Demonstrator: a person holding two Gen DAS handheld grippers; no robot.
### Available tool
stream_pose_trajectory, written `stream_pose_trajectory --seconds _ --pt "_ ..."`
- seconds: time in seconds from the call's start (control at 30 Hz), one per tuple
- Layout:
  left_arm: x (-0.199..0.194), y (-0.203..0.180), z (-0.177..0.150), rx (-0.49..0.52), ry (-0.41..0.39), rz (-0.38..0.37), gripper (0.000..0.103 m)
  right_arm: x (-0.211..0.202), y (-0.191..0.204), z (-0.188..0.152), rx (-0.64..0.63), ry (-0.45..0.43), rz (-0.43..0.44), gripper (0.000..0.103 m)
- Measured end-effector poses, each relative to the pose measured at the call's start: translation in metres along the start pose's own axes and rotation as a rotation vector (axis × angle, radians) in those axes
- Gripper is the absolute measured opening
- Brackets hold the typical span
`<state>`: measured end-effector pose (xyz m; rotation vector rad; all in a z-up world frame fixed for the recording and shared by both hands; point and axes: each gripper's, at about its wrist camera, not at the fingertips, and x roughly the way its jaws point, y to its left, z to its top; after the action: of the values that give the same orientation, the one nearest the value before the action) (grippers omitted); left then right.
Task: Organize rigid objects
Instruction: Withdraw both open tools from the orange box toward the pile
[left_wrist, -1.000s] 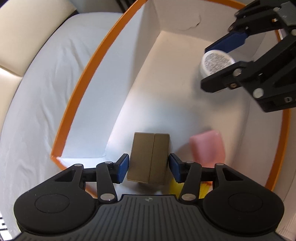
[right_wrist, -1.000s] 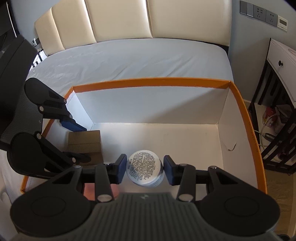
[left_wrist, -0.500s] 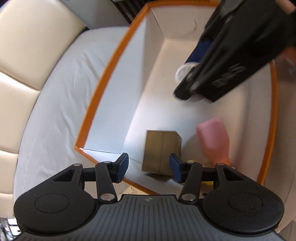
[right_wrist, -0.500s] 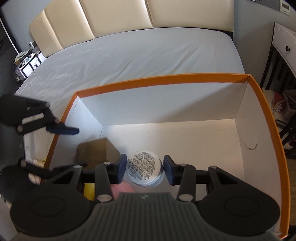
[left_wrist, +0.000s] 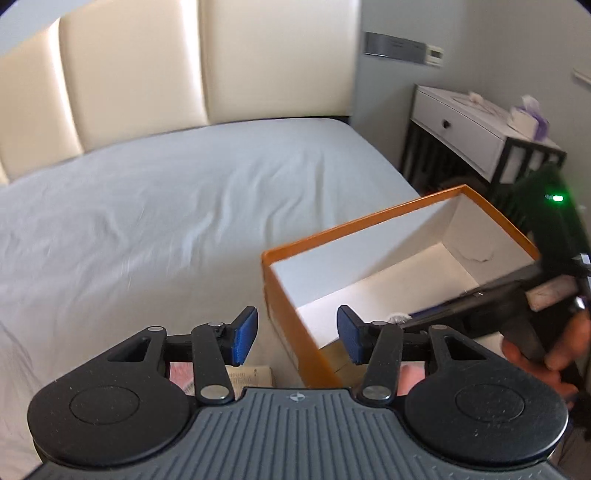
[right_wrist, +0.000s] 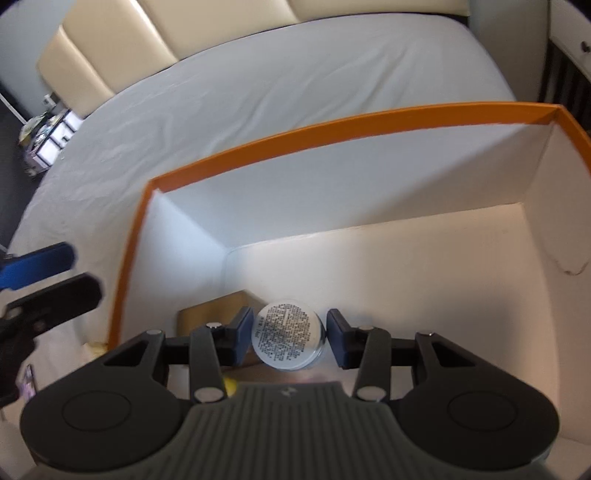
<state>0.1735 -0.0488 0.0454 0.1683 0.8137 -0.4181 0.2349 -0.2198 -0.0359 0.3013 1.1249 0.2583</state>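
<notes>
An orange-rimmed white box (left_wrist: 369, 218) (right_wrist: 332, 122) lies on the bed. My right gripper (right_wrist: 289, 334) is shut on a round white jar (right_wrist: 286, 325) with a printed label, held low inside the box. Just behind and left of the jar sits a small brown carton (right_wrist: 210, 314) (left_wrist: 334, 352). My left gripper (left_wrist: 297, 332) hovers above the box's near-left corner; its jaws are closing with nothing between them. In the right wrist view, the left fingers (right_wrist: 55, 297) show outside the box's left wall. A hand (left_wrist: 535, 354) holds the right gripper at the right edge.
White bedsheet (left_wrist: 166, 206) spreads left of the box, with a cream headboard (left_wrist: 147, 74) behind. A white nightstand (left_wrist: 476, 133) stands at the right. A flat pink and white packet (left_wrist: 181, 373) lies on the sheet under my left gripper. Something yellow (right_wrist: 231, 384) peeks below the carton.
My left gripper let go of the brown carton, rose out of the box and rolled, ending over the box's left corner. The right gripper carried the jar lower, toward the carton.
</notes>
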Motion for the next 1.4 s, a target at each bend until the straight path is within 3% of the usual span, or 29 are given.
stream_pose_trajectory --seconds 0.2,0.3,0.47,0.87,1.1,1.3,1.4 --pt "0.015 0.011 -0.016 -0.138 0.019 -0.123 0.045 0.002 0.012 0.005 -0.049 0.000 -0.060 0.043" --pt "0.013 0.018 -0.022 -0.175 0.007 -0.148 0.039 0.010 0.009 0.012 -0.044 0.011 -0.122 0.043" --pt "0.017 0.029 -0.033 -0.216 -0.011 -0.199 0.034 0.028 0.014 0.015 -0.044 0.076 -0.125 0.043" --pt "0.022 0.025 -0.045 -0.205 -0.023 -0.214 0.034 0.039 0.014 0.018 -0.030 0.110 -0.136 0.046" --pt "0.011 0.015 -0.050 -0.153 -0.045 -0.173 0.034 0.003 0.028 0.003 -0.107 -0.080 -0.190 0.058" --pt "-0.016 0.009 -0.036 -0.127 -0.052 -0.110 0.034 -0.037 0.053 -0.023 -0.255 -0.238 -0.182 0.061" --pt "-0.036 0.016 -0.033 -0.140 -0.056 -0.092 0.034 -0.057 0.068 -0.039 -0.314 -0.318 -0.129 0.061"
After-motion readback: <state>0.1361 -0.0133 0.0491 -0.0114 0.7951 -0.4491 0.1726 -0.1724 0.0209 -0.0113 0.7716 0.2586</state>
